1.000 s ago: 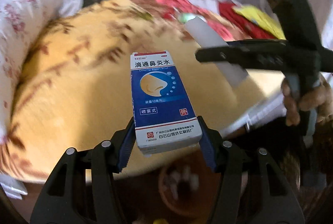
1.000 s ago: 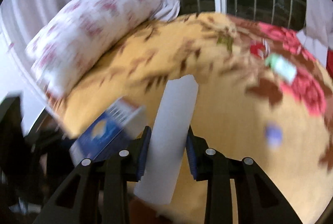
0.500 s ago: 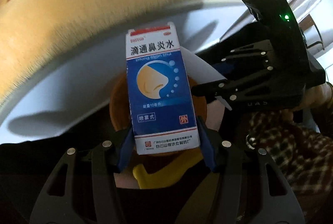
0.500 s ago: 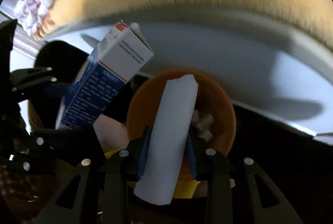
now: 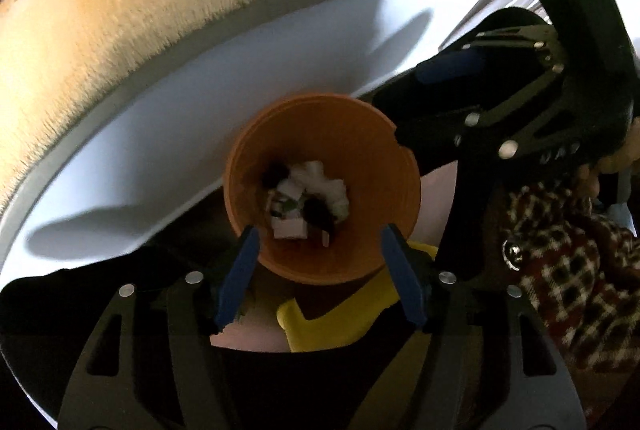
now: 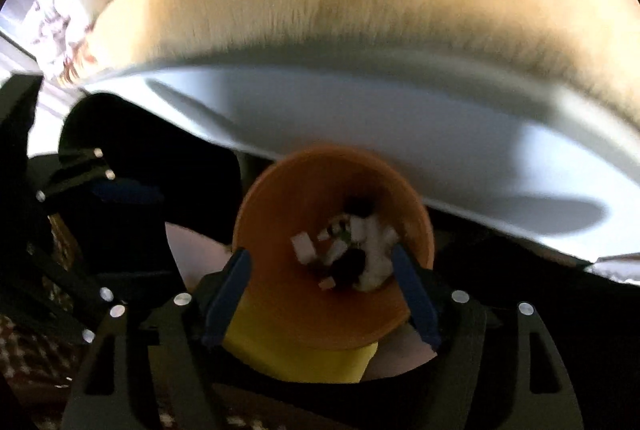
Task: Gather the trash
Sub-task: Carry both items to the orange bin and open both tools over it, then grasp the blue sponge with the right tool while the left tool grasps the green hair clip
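Both hand-held grippers, left (image 5: pixel 320 272) and right (image 6: pixel 320 294), are being held wide open and empty directly over the orange bin (image 5: pixel 400 190), so that trash (image 5: pixel 308 198) is being collected at its bottom, beside the bed (image 5: pixel 160 30).

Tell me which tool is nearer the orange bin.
Too close to call. The left tool hangs open over the orange bin; the right tool hangs open over it too, beside the left. Neither touches it.
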A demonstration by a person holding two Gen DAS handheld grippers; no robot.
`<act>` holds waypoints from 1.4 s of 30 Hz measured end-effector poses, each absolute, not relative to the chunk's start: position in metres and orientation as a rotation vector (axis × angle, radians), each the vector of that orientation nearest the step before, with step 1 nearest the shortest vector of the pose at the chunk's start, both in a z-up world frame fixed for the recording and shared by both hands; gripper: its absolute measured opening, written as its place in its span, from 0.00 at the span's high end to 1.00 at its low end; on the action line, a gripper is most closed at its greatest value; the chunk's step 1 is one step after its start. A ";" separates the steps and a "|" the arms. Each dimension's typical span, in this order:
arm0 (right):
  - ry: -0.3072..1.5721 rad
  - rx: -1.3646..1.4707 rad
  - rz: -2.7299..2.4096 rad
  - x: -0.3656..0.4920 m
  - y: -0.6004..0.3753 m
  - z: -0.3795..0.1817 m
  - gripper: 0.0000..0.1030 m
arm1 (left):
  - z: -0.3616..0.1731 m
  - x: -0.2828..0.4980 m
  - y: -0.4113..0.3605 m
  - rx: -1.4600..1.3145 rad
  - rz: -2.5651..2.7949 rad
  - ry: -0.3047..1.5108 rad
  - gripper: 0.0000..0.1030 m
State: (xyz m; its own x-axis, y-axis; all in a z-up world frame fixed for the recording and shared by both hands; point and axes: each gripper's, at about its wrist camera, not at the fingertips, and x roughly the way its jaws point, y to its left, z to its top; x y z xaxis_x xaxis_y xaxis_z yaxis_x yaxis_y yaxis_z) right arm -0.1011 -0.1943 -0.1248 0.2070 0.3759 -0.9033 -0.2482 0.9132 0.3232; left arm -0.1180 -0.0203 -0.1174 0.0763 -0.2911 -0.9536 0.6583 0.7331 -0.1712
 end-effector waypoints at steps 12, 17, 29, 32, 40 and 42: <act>0.989 0.135 0.406 -0.084 -0.242 -0.040 0.26 | -0.053 -0.116 -0.022 0.257 -0.781 1.061 0.34; 0.776 0.015 0.300 -0.047 -0.259 0.004 0.20 | -0.014 -0.099 -0.021 0.176 -0.752 0.927 0.34; 0.905 0.003 0.120 0.097 -0.279 -0.032 0.27 | 0.008 -0.070 -0.036 0.156 -0.720 0.832 0.34; 0.970 0.002 0.132 0.108 -0.277 -0.045 0.57 | 0.005 -0.065 -0.038 0.151 -0.724 0.845 0.34; 0.915 0.027 0.162 0.090 -0.283 -0.038 0.70 | 0.014 -0.031 -0.050 0.120 -0.726 0.825 0.34; 0.885 0.035 0.175 0.080 -0.287 -0.029 0.69 | 0.021 -0.015 -0.054 0.118 -0.720 0.801 0.34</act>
State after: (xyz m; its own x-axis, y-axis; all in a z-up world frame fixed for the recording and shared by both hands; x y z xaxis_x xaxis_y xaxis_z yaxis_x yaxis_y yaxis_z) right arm 0.0804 -0.2870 -0.0292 0.6198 0.1669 -0.7668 -0.1378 0.9851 0.1030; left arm -0.0152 -0.0539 0.0215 0.4747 -0.5446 -0.6914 0.6300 0.7589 -0.1652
